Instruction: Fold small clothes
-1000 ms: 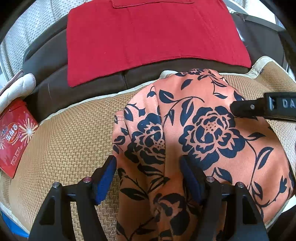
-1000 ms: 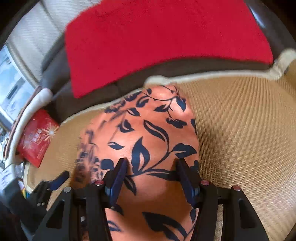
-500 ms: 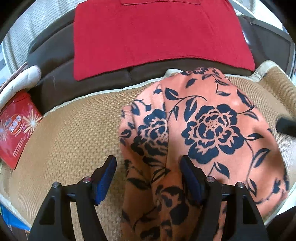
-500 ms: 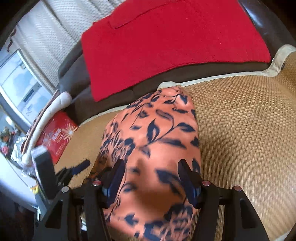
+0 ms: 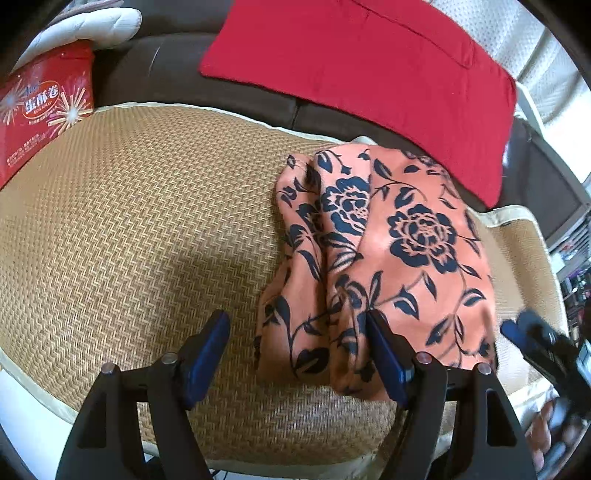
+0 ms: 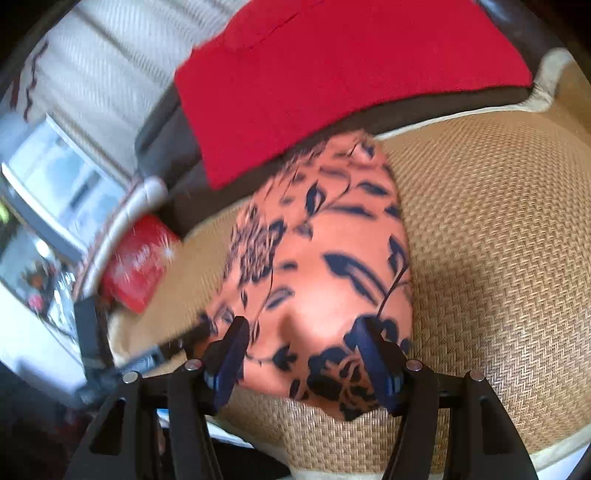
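Note:
An orange garment with dark blue flowers (image 5: 388,251) lies folded into a narrow bundle on a woven straw mat (image 5: 147,229). My left gripper (image 5: 299,354) is open and empty, its fingers either side of the garment's near left edge, above it. My right gripper (image 6: 303,354) is open and empty, just over the garment's (image 6: 325,266) near end. The right gripper (image 5: 539,343) also shows at the right edge of the left wrist view. The right wrist view is blurred by motion.
A red cloth (image 5: 362,74) lies on the dark sofa back (image 5: 140,77) behind the mat. A red snack box (image 5: 40,107) sits at the mat's far left, beside a white cushion (image 5: 92,26). The mat's front edge (image 5: 258,458) drops off close to both grippers.
Both grippers have pulled back toward the front edge and lifted off the garment. The left gripper has swung left, so the garment now sits right of centre. The garment lies still.

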Motion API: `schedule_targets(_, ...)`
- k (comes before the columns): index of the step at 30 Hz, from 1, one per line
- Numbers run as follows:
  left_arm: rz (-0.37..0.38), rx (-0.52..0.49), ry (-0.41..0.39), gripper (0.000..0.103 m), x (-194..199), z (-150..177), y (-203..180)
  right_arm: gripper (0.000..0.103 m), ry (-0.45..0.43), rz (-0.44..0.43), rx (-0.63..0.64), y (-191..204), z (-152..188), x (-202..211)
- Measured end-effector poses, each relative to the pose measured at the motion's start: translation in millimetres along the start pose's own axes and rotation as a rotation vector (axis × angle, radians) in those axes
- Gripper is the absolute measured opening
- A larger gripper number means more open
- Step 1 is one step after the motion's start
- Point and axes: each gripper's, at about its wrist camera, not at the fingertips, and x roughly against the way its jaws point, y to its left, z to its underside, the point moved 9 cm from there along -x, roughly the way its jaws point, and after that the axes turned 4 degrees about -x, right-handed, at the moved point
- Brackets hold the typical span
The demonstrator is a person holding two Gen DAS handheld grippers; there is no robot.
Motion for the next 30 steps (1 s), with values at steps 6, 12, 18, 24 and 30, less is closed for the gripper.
schedule_targets(6,0.182,0.018,-0.034,0.076,18.7,14.4,-15.9,0.064,-0.045,0.055,-0.085,-31.3,-17.9,-5.4)
schedule_targets(12,0.245,-0.005,-0.024,0.062,1.0,13.4,-36.0,0.064,-0.029,0.046,-0.130,-34.5,-24.6,-20.6)
schedule_targets(18,0.222,-0.095,-0.019,0.026,-11.1,5.0,-50.9,0.065,-0.069,0.016,-0.051,-16.2,-21.7,-16.5)
schedule_targets(24,0.263,-0.025,0.004,0.025,-21.0,4.0,-42.1,0.064,-0.072,0.023,-0.018,-4.7,-19.7,-25.4)
schedule_targets(30,0.259,-0.131,-0.176,0.008,18.3,-17.2,-48.7,0.064,-0.059,0.055,-0.026,-3.6,-17.6,-37.1)
